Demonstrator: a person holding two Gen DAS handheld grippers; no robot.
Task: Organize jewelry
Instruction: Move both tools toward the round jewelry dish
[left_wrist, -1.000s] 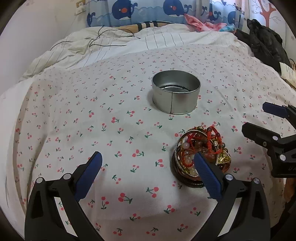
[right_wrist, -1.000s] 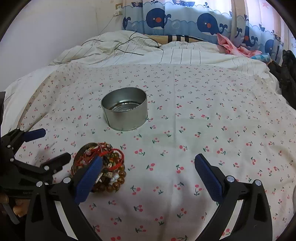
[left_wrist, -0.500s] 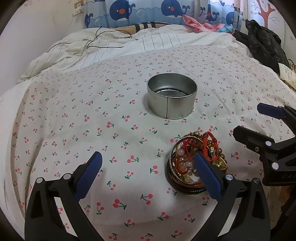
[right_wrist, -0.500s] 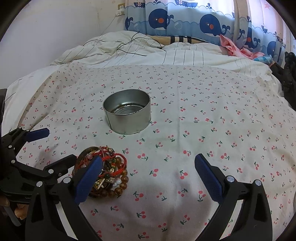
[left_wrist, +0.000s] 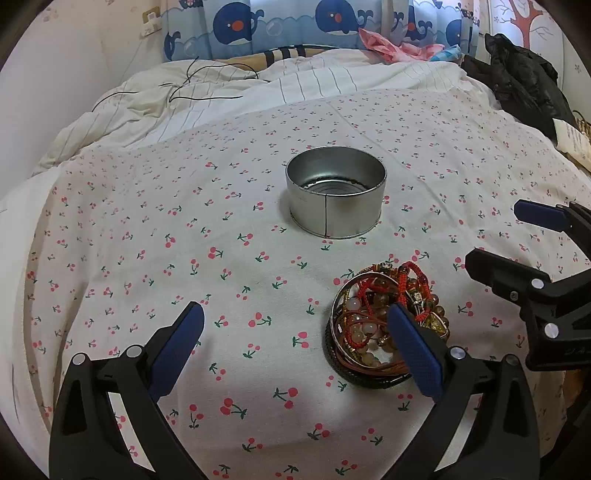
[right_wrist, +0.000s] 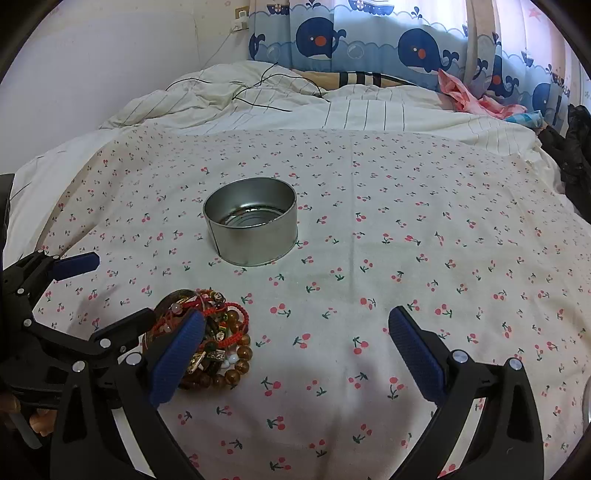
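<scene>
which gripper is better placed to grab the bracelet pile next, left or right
Probably left. The left gripper is open, and its right finger already overlaps the bracelet pile. The right gripper is open too, but the pile lies at its left finger, off centre. The tin sits beyond.

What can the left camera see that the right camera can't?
Only the left wrist view shows the black jacket heaped at the bed's far right, with a paper tag beside it, and the red tree picture on the wall.

Only the right wrist view shows the little boats along the curtain's top and a bit of the person's hand.

Both show the silver tin, the bracelet pile, the cherry sheet, the whale curtain, and both open grippers: left, right.
</scene>
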